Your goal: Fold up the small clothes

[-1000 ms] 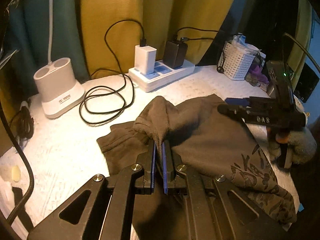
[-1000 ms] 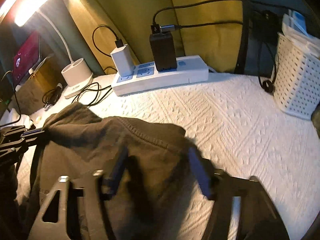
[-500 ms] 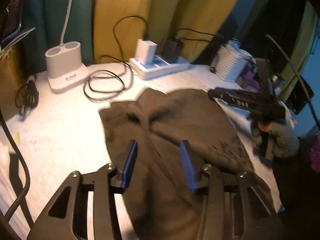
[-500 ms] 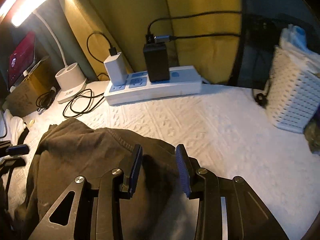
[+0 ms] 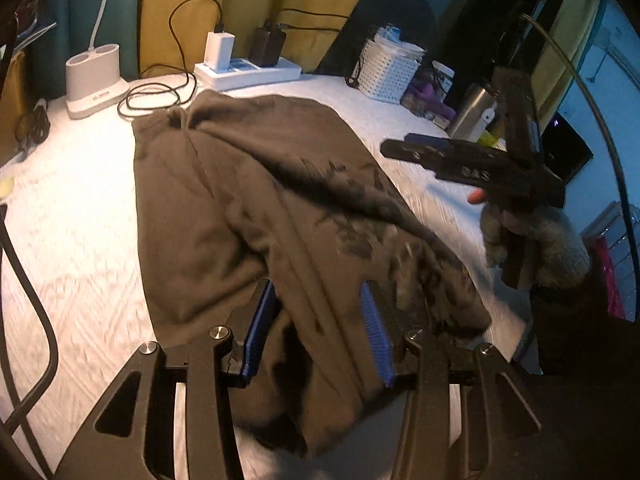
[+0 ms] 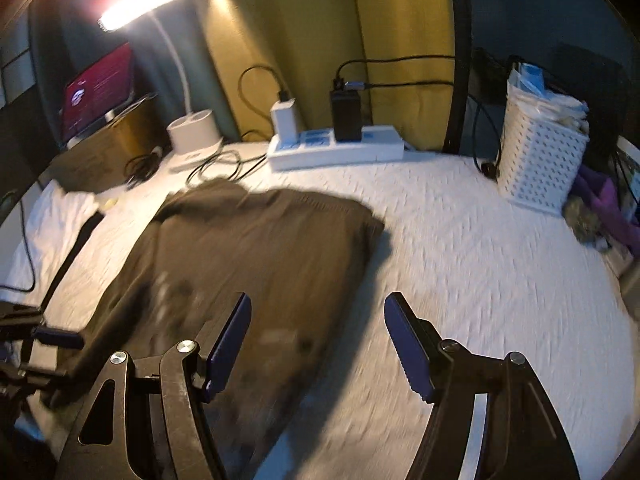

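Note:
A dark olive-brown garment with a dark print [image 5: 256, 184] lies rumpled on the white textured cover [image 5: 72, 216]; it also shows in the right wrist view [image 6: 256, 256]. My left gripper [image 5: 316, 320] is open, its blue pads either side of a fold of the cloth near the front edge, not closed on it. My right gripper [image 6: 318, 336] is open and empty above the garment's right edge. It shows from the side in the left wrist view [image 5: 472, 168], held up to the right of the garment.
A white power strip with chargers [image 6: 336, 148], coiled black cable [image 5: 156, 96], a white lamp base [image 5: 94, 76] and a white perforated basket [image 6: 540, 160] stand along the back. A steel bottle [image 5: 476, 112] is at the right, a laptop [image 6: 100, 88] at the back left.
My left gripper let go of the raised fold and pulled back toward the front. My right gripper opened wide and drew back and up off the garment, which now lies flatter.

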Available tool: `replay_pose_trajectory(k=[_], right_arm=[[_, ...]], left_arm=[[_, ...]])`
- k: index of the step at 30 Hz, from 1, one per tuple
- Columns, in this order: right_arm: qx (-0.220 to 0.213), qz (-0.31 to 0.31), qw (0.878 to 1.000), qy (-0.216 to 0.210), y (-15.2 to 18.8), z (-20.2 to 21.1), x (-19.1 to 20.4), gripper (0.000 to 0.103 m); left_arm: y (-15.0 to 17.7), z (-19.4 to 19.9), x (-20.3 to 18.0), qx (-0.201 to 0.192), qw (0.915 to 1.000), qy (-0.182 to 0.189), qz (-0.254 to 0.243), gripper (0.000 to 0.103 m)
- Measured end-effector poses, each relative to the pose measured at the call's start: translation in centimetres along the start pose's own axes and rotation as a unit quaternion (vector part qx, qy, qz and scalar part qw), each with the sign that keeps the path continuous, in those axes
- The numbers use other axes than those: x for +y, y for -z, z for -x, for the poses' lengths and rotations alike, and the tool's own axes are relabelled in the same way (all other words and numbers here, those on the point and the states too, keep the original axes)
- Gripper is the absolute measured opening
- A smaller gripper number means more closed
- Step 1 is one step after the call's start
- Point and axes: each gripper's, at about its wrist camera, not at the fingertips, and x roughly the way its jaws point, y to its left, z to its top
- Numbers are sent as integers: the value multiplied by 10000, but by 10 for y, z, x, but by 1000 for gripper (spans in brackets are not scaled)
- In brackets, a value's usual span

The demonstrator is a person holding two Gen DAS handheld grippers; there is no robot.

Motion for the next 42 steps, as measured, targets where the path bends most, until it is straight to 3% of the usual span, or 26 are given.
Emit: replay_pose_trajectory(k=[4,7,14,15,17,20,23,27,28,33,42], right_arm=[[75,-115,9999,-86,29,19,12,71],[106,-252,9995,-182,50,33,19,71],[207,-884,9947,-485,88,48,19,71],[234,-976,9937,-495,94,49,18,71],[262,-1141,9914,-591,100,49,18,71],[320,-1235,9873,-942,107,46,27,70],[388,-1097,9880,-1020,111,39,43,53],[342,-974,9894,-1020,111,42,48,17],[304,-934,9901,-999,110,46,47,13],[135,-762,9941,-754,111,68,45,9],[378,-755,9955,-432,144,68,41,9]], left_arm=[[16,0,-10,-5,9998,-103,-182,44],[25,-4,-10,7,9996,-190,-206,52],[41,-2,-6,-157,9996,-111,-191,50],[43,-1,-8,-192,9994,-124,-268,47],[46,2,-12,-234,9988,-123,-411,15],[49,9,-14,-351,9982,-129,-471,11],[49,27,-14,-623,9973,-24,-383,10],[48,52,-18,-912,9949,-36,-429,9],[48,59,-17,-954,9945,-36,-420,9],[54,72,-11,-957,9950,70,-293,8],[91,36,14,-215,9992,-331,57,8]])
